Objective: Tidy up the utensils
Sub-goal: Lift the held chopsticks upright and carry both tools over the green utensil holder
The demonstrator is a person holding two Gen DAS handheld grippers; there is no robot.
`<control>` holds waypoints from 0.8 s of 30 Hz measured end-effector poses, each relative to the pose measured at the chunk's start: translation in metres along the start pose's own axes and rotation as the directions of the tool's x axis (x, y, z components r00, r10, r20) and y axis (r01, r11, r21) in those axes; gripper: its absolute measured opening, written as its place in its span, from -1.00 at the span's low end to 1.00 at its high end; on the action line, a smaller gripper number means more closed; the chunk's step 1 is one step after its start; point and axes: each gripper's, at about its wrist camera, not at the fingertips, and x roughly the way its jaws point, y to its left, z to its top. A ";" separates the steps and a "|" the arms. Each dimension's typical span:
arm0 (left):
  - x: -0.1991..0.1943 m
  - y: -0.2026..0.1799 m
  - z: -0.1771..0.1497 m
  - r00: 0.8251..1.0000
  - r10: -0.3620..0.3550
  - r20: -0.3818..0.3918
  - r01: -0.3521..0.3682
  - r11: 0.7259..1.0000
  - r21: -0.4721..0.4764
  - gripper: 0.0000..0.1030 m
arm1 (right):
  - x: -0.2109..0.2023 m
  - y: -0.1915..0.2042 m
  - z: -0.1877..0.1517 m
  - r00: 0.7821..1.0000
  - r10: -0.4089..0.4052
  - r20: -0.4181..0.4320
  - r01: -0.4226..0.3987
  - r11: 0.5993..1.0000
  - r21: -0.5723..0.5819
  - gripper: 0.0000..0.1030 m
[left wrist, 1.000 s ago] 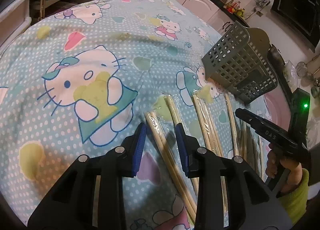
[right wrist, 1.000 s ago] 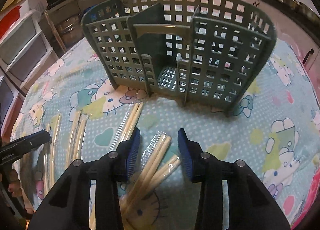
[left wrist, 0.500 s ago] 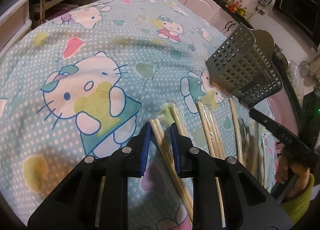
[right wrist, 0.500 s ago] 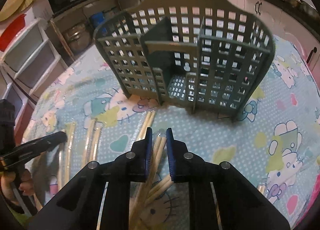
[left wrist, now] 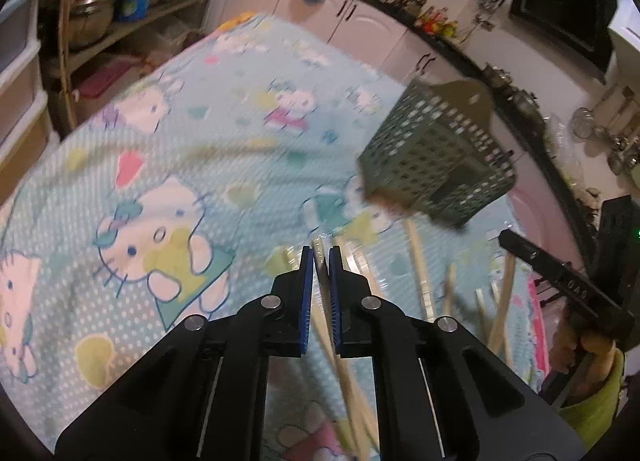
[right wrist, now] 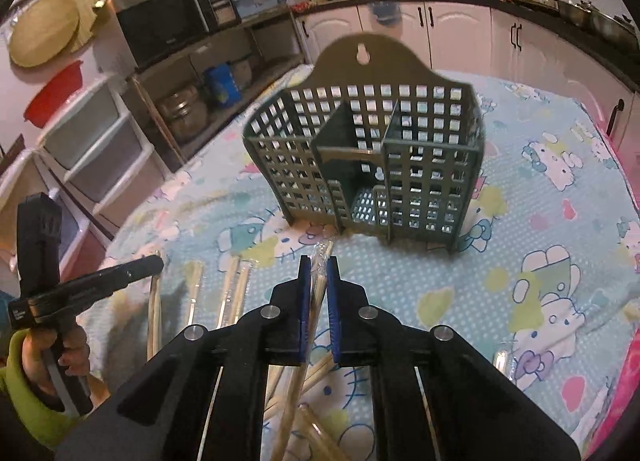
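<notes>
**Both tongs pinch wrapped chopsticks**

Left wrist view: the left gripper (left wrist: 321, 257) has just closed on a wrapped chopstick pair (left wrist: 319, 251) above the patterned cloth (left wrist: 168, 165). The green caddy (left wrist: 434, 165) shows only its outer side wall here.

Right wrist view: the right gripper (right wrist: 318, 267) has likewise just closed, pinching another wrapped pair (right wrist: 322, 257). Only here do the caddy's (right wrist: 368, 165) open compartments show. Loose chopsticks (right wrist: 236, 293) lie on the cloth (right wrist: 520, 221) nearby.

Both claws have just been closing: the left claw (left wrist: 321, 255) and right claw (right wrist: 318, 264) are now each clamping wrapped chopsticks (right wrist: 320, 257) and lifting them.
</notes>
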 end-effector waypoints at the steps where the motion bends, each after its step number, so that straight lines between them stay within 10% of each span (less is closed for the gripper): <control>1: -0.005 -0.005 0.003 1.000 -0.009 0.011 0.009 1.000 0.013 -0.95 | -0.002 0.001 0.000 1.000 0.004 0.007 -0.004 1.000 0.001 -0.85; 24: -0.050 -0.126 0.042 0.970 -0.209 0.122 0.175 0.955 0.240 -0.98 | -0.119 -0.001 0.002 0.965 0.012 0.264 -0.013 1.000 0.001 -0.88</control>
